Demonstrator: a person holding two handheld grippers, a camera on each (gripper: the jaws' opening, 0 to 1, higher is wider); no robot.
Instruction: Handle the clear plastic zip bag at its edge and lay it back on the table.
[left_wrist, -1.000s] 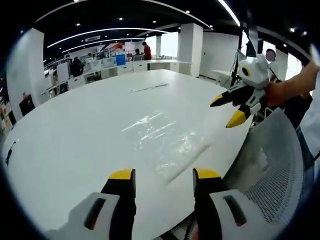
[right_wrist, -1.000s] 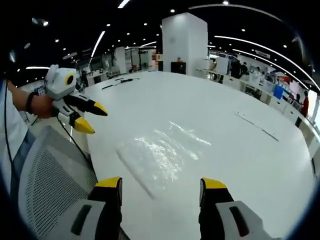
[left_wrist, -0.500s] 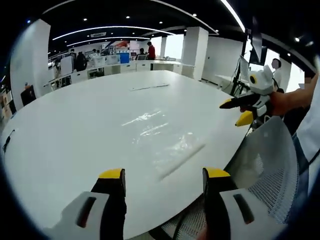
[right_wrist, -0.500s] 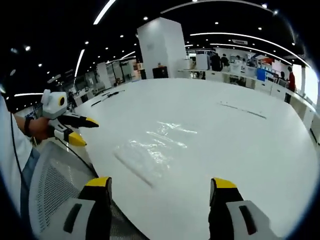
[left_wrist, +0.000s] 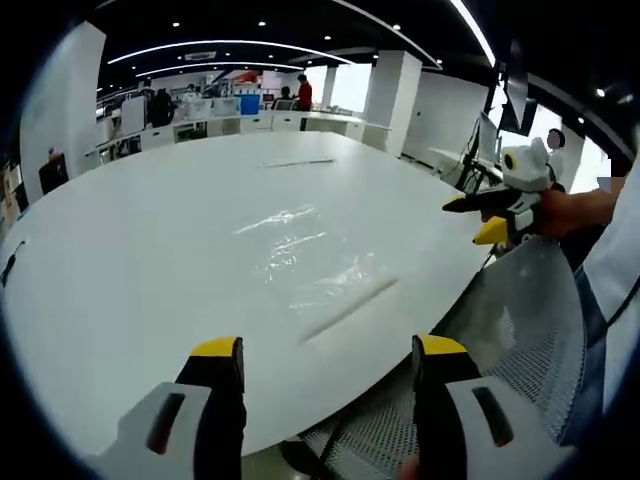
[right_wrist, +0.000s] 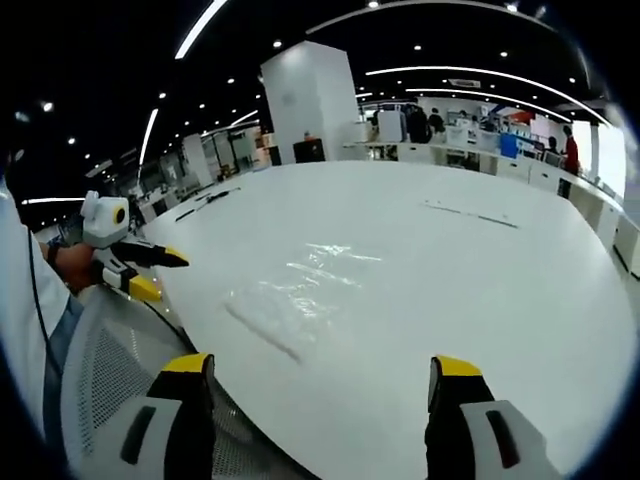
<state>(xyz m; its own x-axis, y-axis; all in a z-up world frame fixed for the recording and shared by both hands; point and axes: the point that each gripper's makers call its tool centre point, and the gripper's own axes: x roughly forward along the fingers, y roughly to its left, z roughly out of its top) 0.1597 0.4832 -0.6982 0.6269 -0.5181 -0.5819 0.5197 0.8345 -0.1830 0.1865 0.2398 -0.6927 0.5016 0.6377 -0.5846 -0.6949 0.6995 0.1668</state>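
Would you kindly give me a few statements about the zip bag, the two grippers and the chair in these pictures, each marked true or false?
1. The clear plastic zip bag lies flat on the white table. True.
2. The left gripper is shut on the bag's edge. False: its jaws stand open, short of the bag and holding nothing.
3. The right gripper is open and empty. True.
4. A mesh chair back stands at the table's near edge. True.
5. The bag hangs in the air between both grippers. False: it rests on the table, touched by neither.
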